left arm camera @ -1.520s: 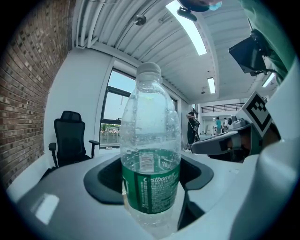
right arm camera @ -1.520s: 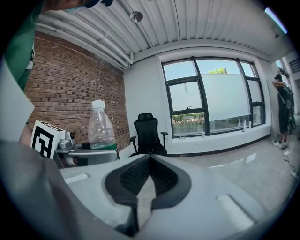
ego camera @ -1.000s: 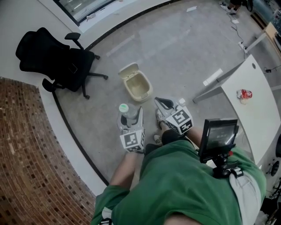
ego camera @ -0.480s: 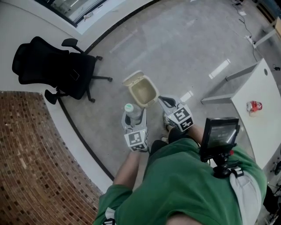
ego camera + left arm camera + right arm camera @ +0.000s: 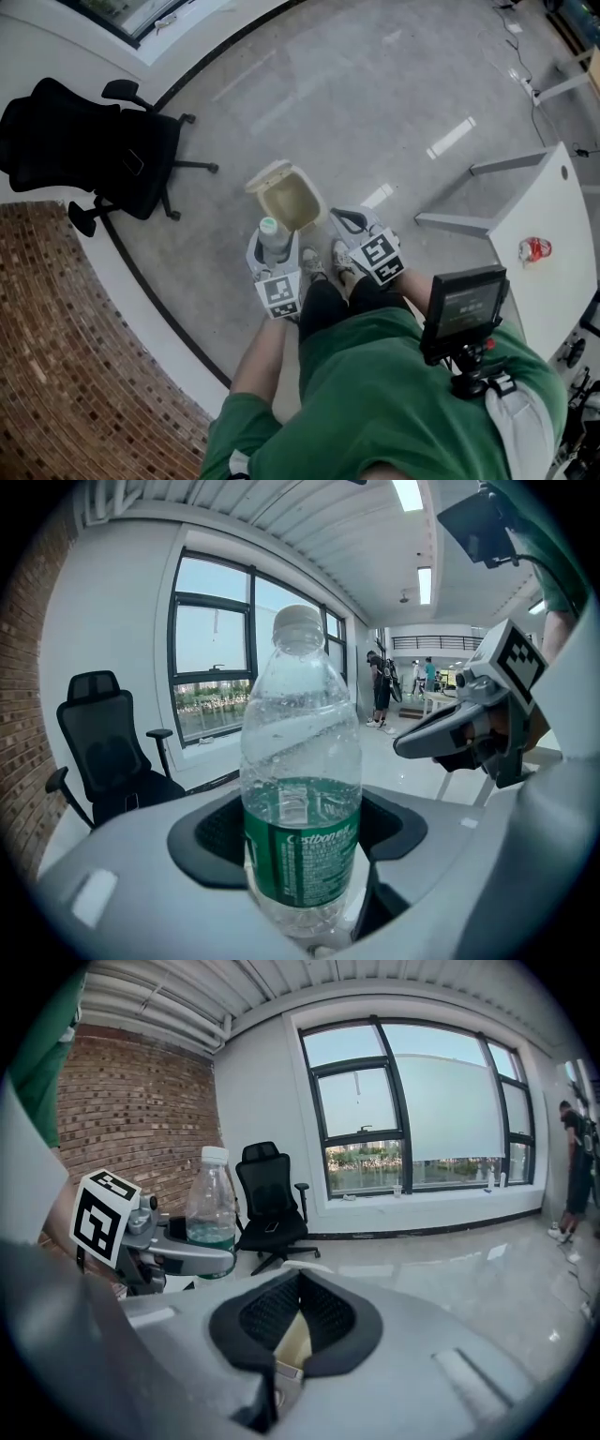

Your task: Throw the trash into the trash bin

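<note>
Not done yet. Our left tool [image 5: 273, 257] grips the water bottle [image 5: 300, 761] upright, just short of the open beige trash bin [image 5: 289, 200] — dropping it in remains. Our right tool [image 5: 346, 225] is closed on nothing. Around us are a polished grey floor [image 5: 375, 112], a black office chair [image 5: 94, 141] and a brick wall [image 5: 56, 328] — a red crumpled item [image 5: 534, 248] lies on the white tabletop [image 5: 553, 291].

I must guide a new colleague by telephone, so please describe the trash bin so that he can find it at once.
Start from the black office chair and follow the grey floor toward the person's feet. There, just beyond the plastic bottle, stands the trash bin. It is small and cream-coloured, with its lid flipped open, the only open container on the floor.
</note>
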